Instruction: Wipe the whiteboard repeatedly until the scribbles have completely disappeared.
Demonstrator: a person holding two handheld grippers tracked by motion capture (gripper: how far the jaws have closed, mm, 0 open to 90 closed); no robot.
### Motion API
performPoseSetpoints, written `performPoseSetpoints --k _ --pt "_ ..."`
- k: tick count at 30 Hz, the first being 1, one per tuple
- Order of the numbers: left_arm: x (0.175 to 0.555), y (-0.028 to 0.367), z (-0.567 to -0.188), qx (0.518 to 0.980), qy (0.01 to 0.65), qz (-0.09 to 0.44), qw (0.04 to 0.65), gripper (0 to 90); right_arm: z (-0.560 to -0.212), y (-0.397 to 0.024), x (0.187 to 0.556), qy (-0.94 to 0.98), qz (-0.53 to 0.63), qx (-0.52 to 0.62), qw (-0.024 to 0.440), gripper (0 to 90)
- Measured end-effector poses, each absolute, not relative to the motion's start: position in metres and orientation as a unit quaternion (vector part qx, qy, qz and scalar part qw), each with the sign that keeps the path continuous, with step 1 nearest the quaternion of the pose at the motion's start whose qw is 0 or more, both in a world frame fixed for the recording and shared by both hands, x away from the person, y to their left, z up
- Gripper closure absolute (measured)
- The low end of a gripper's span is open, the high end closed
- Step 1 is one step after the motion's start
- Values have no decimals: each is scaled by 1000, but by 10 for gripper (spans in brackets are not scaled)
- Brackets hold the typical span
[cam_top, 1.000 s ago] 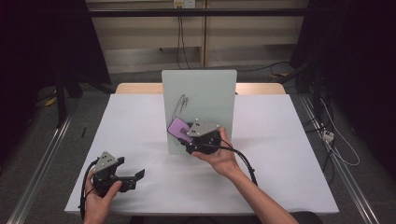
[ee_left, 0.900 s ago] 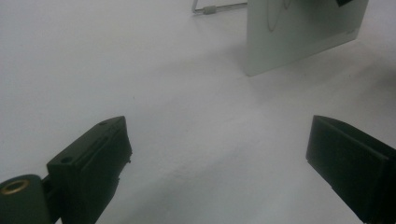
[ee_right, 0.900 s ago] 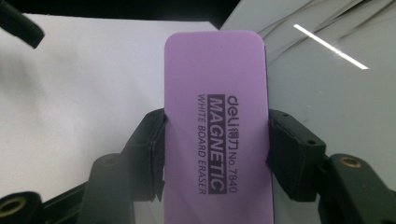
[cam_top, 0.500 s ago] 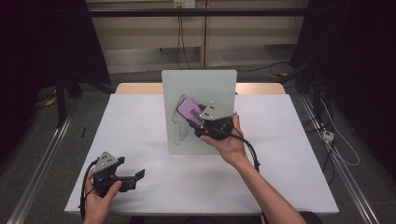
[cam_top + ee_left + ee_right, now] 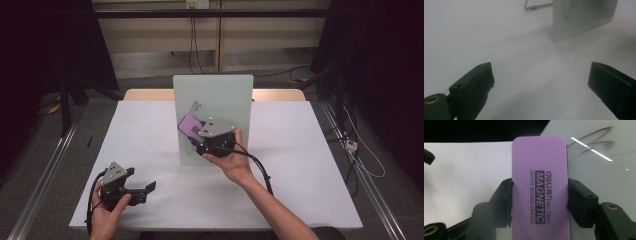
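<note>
Inspection finds the right gripper clamped on the purple whiteboard eraser, one jaw on each long side. Against the upright whiteboard, the eraser sat at the lower left of the face a second ago, rose toward the middle, and has now dropped back slightly; it lies against the left half of the face, just below the looping marker line. Judgement: wiping strokes are under way and that line remains uncleared. The left gripper rests near the table's front edge, well left of the board, jaws wide apart and empty.
</note>
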State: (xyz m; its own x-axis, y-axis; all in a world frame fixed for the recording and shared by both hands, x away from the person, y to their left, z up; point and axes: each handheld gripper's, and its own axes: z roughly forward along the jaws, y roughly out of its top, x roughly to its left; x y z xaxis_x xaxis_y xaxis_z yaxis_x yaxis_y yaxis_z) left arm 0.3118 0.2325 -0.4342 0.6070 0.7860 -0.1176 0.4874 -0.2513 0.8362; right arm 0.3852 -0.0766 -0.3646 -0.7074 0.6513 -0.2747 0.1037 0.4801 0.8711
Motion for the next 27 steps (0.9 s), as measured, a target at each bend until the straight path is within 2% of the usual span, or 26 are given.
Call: performPoseSetpoints --k 7,27 --pt "312 233 -434 771 415 165 454 61 -368 -68 386 811 453 230 291 418" --pt "313 232 -436 774 415 162 451 61 -329 -110 392 764 476 275 337 418"
